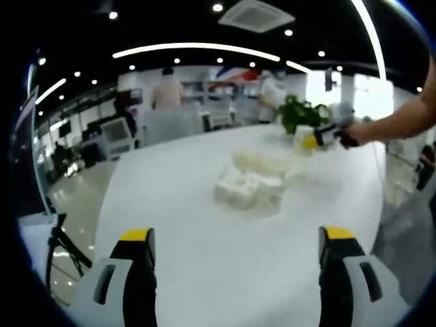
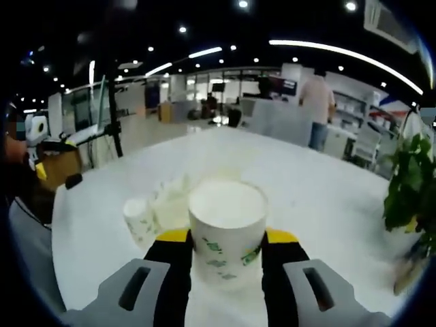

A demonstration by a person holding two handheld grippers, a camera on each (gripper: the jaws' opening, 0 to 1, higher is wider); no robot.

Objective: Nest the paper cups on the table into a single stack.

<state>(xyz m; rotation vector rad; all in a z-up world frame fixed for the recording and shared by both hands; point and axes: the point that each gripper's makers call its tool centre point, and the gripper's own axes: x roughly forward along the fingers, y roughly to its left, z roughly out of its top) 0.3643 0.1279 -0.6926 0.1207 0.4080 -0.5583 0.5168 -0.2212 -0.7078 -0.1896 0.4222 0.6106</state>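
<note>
In the right gripper view my right gripper (image 2: 227, 240) is shut on a white paper cup (image 2: 227, 225) with green print, held upright between the yellow-tipped jaws. More white cups (image 2: 139, 219) stand on the white table (image 2: 306, 191) just beyond and to the left. The left gripper view has my left gripper (image 1: 237, 237) open, jaws wide apart with nothing between them, above the near part of the table. A blurry cluster of white cups (image 1: 248, 187) sits mid-table ahead of it. Farther back the right gripper (image 1: 327, 135) shows, held by a person's arm.
A green potted plant (image 1: 300, 112) stands at the table's far side, also seen as the plant (image 2: 409, 187) at the right. The table edge (image 1: 102, 225) runs along the left. People stand by desks in the background (image 2: 317, 102).
</note>
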